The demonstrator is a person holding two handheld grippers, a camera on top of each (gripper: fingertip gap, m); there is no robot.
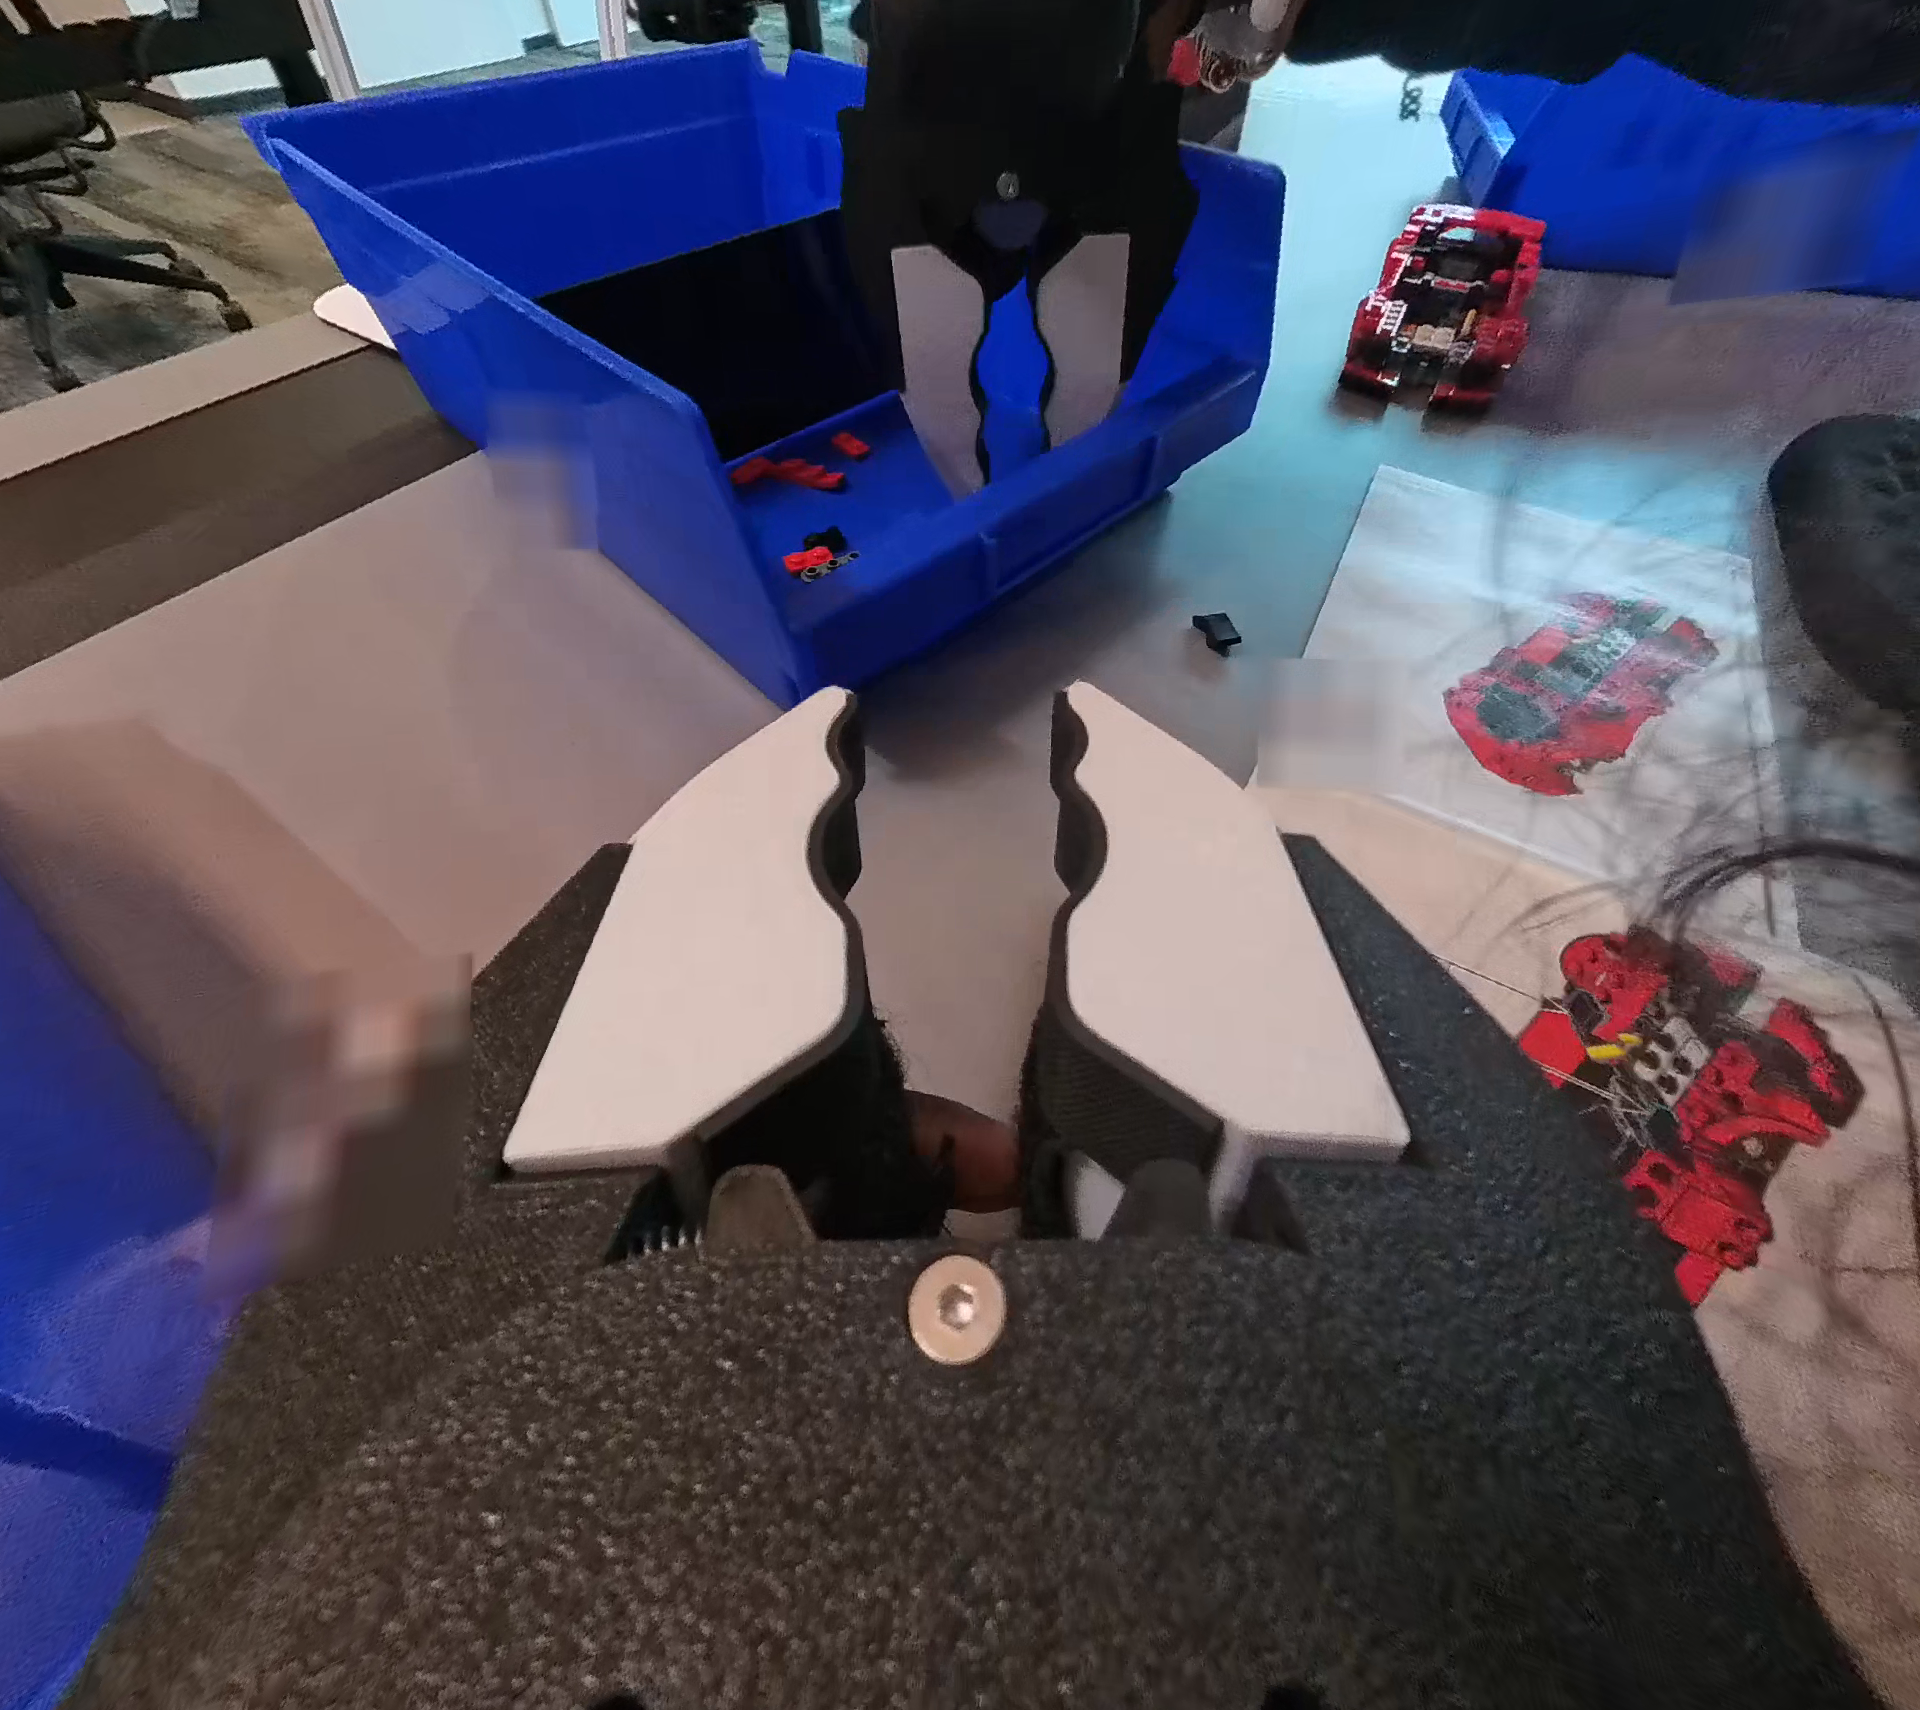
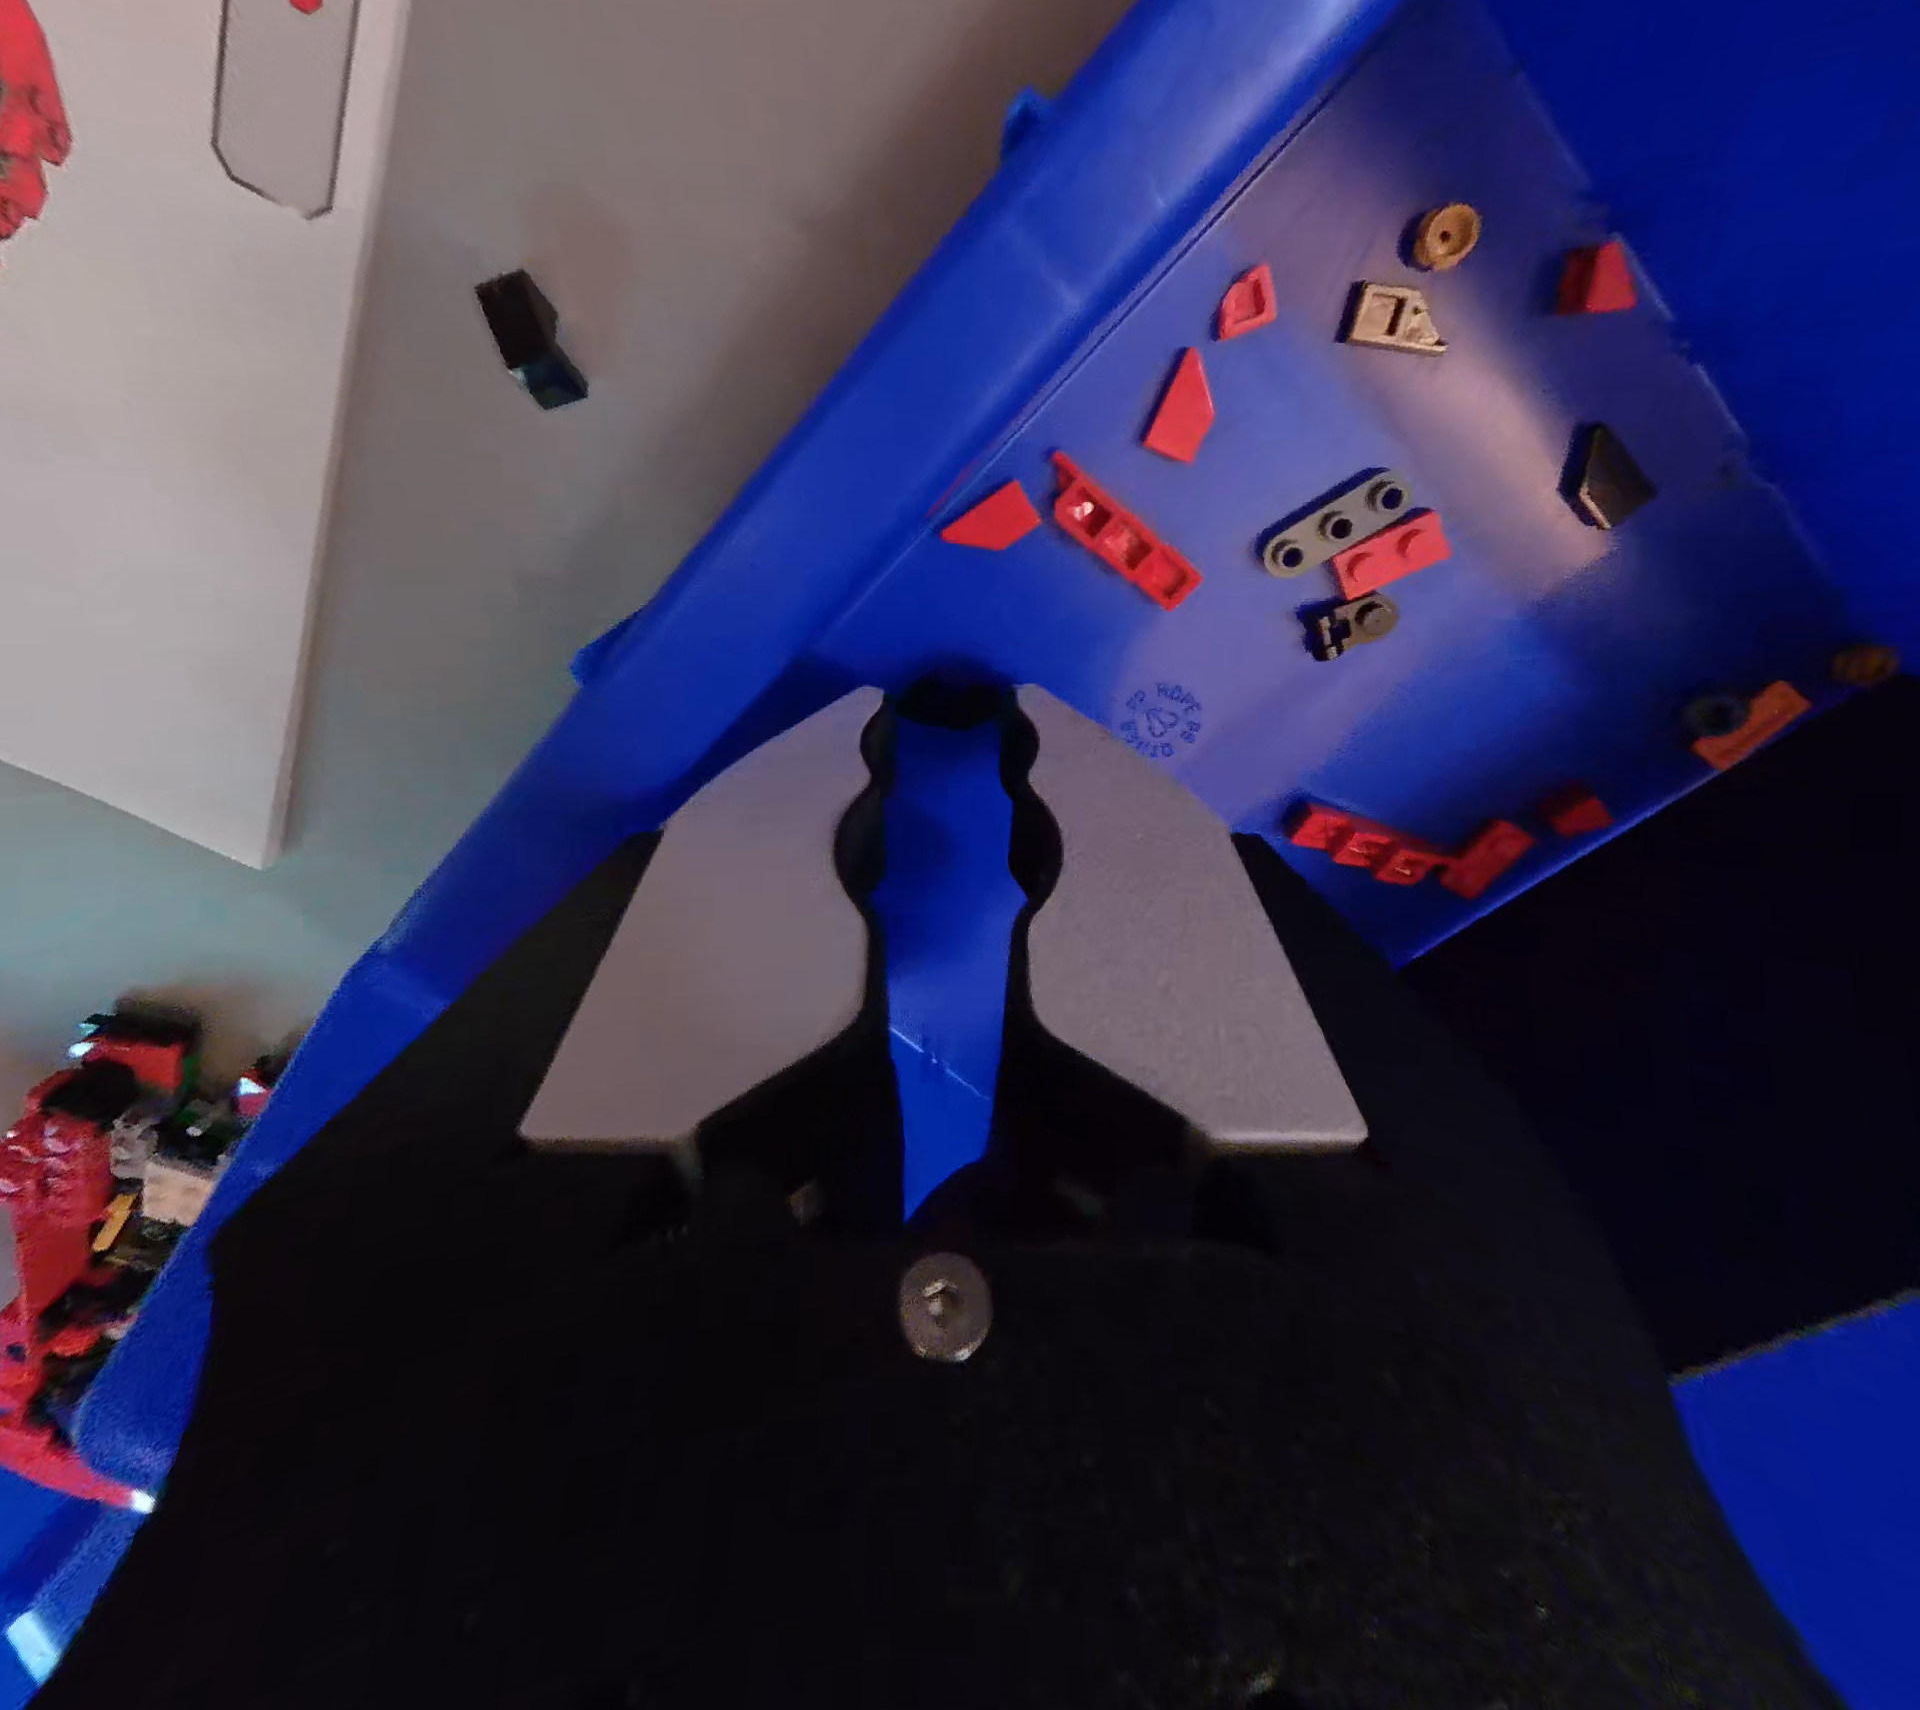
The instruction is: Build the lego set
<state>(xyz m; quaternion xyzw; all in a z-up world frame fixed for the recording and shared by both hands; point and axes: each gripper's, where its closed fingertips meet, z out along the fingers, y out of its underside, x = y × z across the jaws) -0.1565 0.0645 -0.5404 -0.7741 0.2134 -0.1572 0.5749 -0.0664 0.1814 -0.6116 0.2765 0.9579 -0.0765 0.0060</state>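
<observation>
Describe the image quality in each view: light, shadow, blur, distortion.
Left wrist view: daylight, wide-angle bending at the edges, the table glossy; the printed sheet at the right looks smeared. Right wrist view: tilted, the blue bin floor glares pale around the small bricks, while the bin's far side and the right tongs body sink into dark shadow.

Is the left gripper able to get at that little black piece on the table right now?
Probably yes: the left gripper is open, and the black piece lies alone on the bare table, just ahead and right, outside the blue bin.
</observation>
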